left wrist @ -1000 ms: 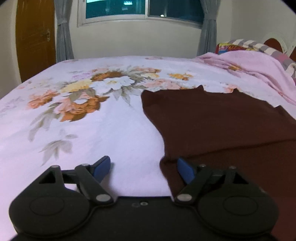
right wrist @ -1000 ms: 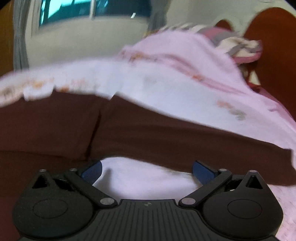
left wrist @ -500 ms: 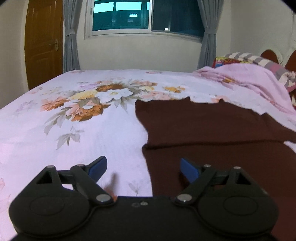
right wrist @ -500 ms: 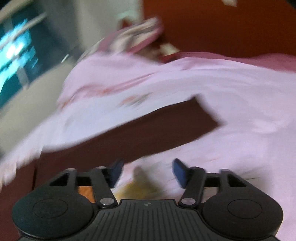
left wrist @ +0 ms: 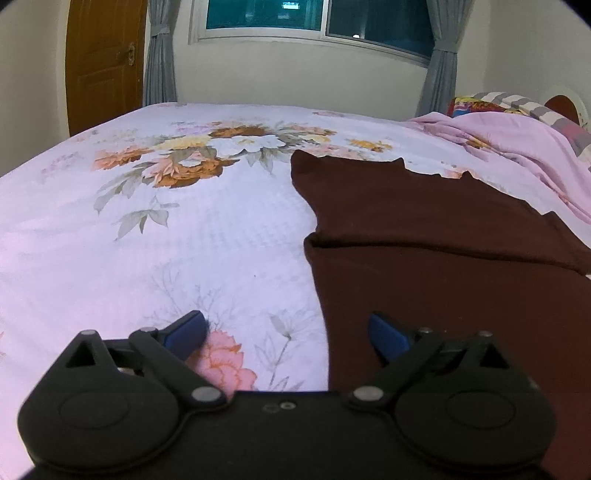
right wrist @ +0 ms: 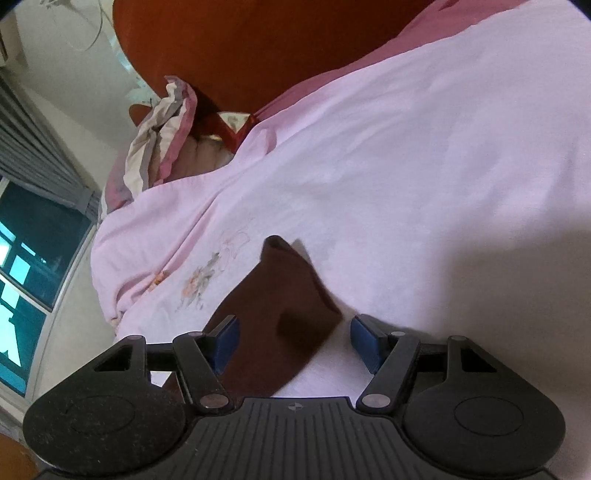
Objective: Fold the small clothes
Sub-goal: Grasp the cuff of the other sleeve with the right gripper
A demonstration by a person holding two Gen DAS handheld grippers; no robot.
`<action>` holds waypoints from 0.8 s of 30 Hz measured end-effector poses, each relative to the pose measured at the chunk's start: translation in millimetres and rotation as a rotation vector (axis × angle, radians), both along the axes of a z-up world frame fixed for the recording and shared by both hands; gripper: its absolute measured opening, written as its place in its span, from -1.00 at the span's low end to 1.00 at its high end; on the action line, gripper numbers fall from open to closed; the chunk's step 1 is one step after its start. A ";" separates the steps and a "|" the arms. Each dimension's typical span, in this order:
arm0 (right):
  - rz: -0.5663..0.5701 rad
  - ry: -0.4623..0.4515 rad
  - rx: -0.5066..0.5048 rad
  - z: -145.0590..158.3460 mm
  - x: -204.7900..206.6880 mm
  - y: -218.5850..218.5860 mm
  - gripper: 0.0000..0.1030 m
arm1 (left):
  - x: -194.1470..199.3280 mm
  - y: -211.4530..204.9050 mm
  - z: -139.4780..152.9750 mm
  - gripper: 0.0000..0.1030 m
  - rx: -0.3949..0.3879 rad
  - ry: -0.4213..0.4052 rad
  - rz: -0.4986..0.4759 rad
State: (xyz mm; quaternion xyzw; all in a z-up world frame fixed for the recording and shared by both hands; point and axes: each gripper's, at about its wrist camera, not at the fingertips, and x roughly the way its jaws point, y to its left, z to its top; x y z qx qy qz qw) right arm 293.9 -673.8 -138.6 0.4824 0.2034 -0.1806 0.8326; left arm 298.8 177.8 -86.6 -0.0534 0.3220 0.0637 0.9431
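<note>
A dark maroon garment (left wrist: 424,229) lies flat on the floral bed sheet (left wrist: 184,240), with a fold line across its middle. My left gripper (left wrist: 286,325) hovers low over the garment's left edge, one finger above the sheet and the other above the cloth. Its jaws are opening and nothing is pinched between them. In the right wrist view, a maroon sleeve end (right wrist: 280,295) lies on the sheet and runs between the fingers of my right gripper (right wrist: 294,326). That gripper is rolled sideways, and its pads stand apart from the cloth on both sides.
A crumpled pink blanket (left wrist: 517,147) and a striped pillow (left wrist: 517,103) lie at the right end of the bed, against a wooden headboard (right wrist: 258,44). A window (left wrist: 314,14) with grey curtains and a wooden door (left wrist: 103,62) are behind the bed.
The left gripper drew back along the garment's left edge and its jaws widened. The right gripper swept to the sleeve end, rolled sideways, and its jaws narrowed around the sleeve.
</note>
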 end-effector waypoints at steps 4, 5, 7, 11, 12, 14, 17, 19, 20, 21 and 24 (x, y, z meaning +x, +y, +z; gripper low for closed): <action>0.080 0.016 0.043 -14.4 24.5 -6.7 -0.93 | 4.6 -0.4 2.7 0.85 0.002 0.004 0.016; 0.078 0.015 0.049 -17.6 24.8 -8.3 -0.94 | 6.1 0.5 2.5 0.85 -0.003 0.008 0.023; 0.066 -0.001 0.032 -15.8 18.9 -9.9 -0.94 | 5.3 2.6 1.7 0.86 -0.017 0.007 0.036; 0.056 -0.016 0.054 -14.4 6.0 -16.7 -0.94 | 5.1 5.5 2.7 0.86 -0.033 0.005 0.038; 0.062 -0.028 0.056 -13.1 6.6 -17.8 -0.94 | 5.3 4.9 3.7 0.85 -0.028 0.002 0.037; 0.080 -0.018 0.067 -15.1 12.5 -20.6 -0.93 | 5.8 4.3 7.3 0.84 -0.023 -0.021 0.044; 0.067 -0.026 0.132 -24.4 13.2 -27.4 -0.93 | 11.5 0.7 16.1 0.80 -0.017 -0.030 0.077; 0.089 -0.012 0.077 -20.6 16.3 -24.9 -0.93 | 14.6 -6.4 27.0 0.83 -0.022 -0.061 0.056; 0.095 -0.005 0.056 -18.6 17.6 -23.6 -0.93 | 18.2 -11.8 31.1 0.84 0.004 -0.062 0.060; 0.095 0.001 0.044 -17.0 18.6 -22.5 -0.93 | 22.7 -16.0 32.7 0.85 0.031 -0.054 0.064; 0.100 0.006 -0.007 -7.3 20.4 -17.8 -0.93 | 32.6 -14.0 28.7 0.84 0.025 -0.036 0.068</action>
